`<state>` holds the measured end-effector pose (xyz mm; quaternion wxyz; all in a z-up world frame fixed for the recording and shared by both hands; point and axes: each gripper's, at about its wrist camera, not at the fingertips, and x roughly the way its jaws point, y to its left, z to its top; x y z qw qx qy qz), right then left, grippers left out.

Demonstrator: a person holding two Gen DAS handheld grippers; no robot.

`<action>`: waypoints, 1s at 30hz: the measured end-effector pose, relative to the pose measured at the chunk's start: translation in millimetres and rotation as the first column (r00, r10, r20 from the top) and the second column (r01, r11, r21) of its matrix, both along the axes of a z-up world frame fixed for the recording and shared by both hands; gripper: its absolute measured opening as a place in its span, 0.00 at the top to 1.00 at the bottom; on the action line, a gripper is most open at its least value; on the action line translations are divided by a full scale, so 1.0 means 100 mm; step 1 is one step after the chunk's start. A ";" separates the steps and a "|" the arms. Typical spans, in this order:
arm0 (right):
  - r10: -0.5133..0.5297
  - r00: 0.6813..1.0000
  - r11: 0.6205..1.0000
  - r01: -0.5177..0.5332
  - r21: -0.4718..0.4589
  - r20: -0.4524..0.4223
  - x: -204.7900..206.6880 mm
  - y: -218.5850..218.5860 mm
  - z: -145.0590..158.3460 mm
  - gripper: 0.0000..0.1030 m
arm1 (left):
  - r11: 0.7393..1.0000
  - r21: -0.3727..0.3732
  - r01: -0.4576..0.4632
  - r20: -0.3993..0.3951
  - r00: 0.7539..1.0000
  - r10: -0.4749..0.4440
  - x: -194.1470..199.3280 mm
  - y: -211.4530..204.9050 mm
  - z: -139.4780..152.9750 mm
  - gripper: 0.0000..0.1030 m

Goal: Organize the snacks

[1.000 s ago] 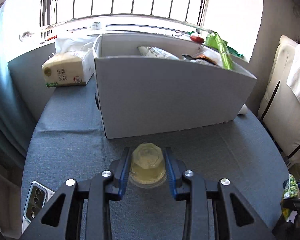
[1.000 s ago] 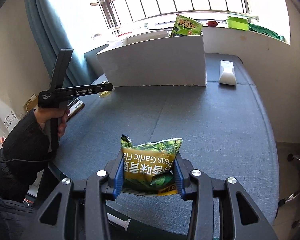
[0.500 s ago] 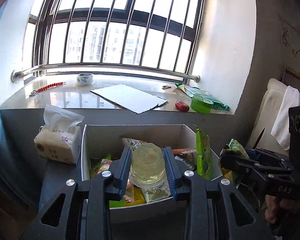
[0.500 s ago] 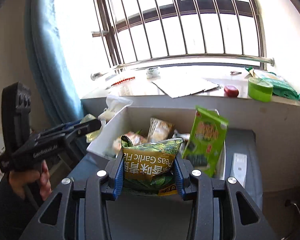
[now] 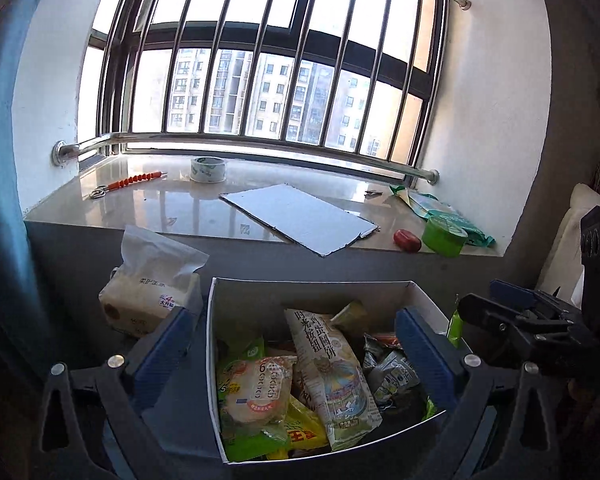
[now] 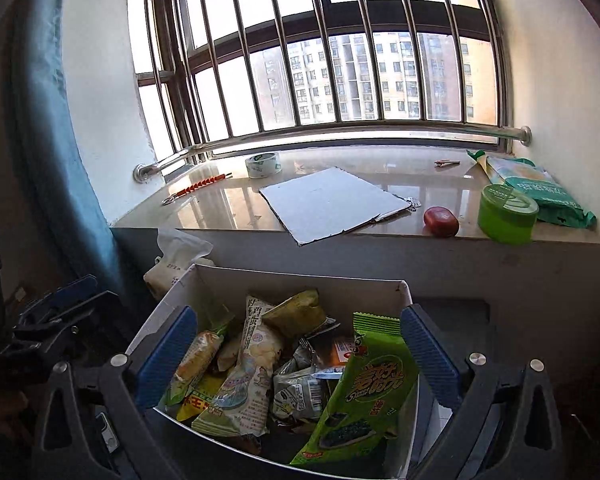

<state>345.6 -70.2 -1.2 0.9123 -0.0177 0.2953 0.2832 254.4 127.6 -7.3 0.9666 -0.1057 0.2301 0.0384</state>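
Landmark: white cardboard box [image 5: 214,344], open-topped, below the window sill [image 6: 380,184].
Contents: snack packets heaped loose inside the box, overlapping, none upright.
Long pale packet [image 5: 332,376]: centre of the box, printed with Chinese characters and a blue cartoon scene, lying lengthwise.
Round-cake packet [image 5: 256,388]: left part of the box, clear wrap over a pale disc, green edging.
Green seaweed packet [image 6: 364,392]: right part of the box, leaning against the right wall, bright green with yellow lettering.
Small grey sachets [image 6: 296,392]: between the long packet and the green one.
Left gripper [image 5: 296,352]: above the box, jaws opening, spread wide, nothing between the pads.
Right gripper [image 6: 300,352]: above the box, jaws opening, spread wide, nothing pinched.
Tissue pack [image 5: 152,292]: just left of the box.
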 end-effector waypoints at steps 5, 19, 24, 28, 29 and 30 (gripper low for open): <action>-0.025 0.999 1.000 0.026 -0.012 0.024 -0.19 -0.08 0.00 0.00 | 0.997 0.051 -0.057 0.060 0.997 0.054 -0.32 -0.16 0.12 0.00; 0.053 0.986 0.998 -0.058 0.023 0.156 -1.43 -0.49 0.38 0.00 | 0.996 0.091 0.007 0.068 0.998 -0.013 -1.33 -0.79 0.31 0.00; 0.039 0.987 0.999 -0.041 0.008 0.158 -1.87 -0.73 0.39 0.00 | 0.996 0.095 -0.002 0.066 0.998 -0.004 -1.77 -1.01 0.26 0.00; 0.024 0.992 1.000 -0.026 0.008 0.122 -2.18 -0.89 0.29 0.00 | 0.997 0.081 0.016 0.022 1.000 -0.018 -2.03 -1.12 0.12 0.00; 0.012 0.992 1.000 -0.013 0.003 0.122 -2.24 -0.92 0.26 0.00 | 0.997 0.074 0.006 0.016 1.000 -0.007 -2.09 -1.14 0.09 0.00; 0.005 0.992 1.000 -0.005 -0.001 0.123 -2.31 -0.95 0.23 0.00 | 0.997 0.070 -0.014 0.015 1.000 0.013 -2.16 -1.15 0.07 0.00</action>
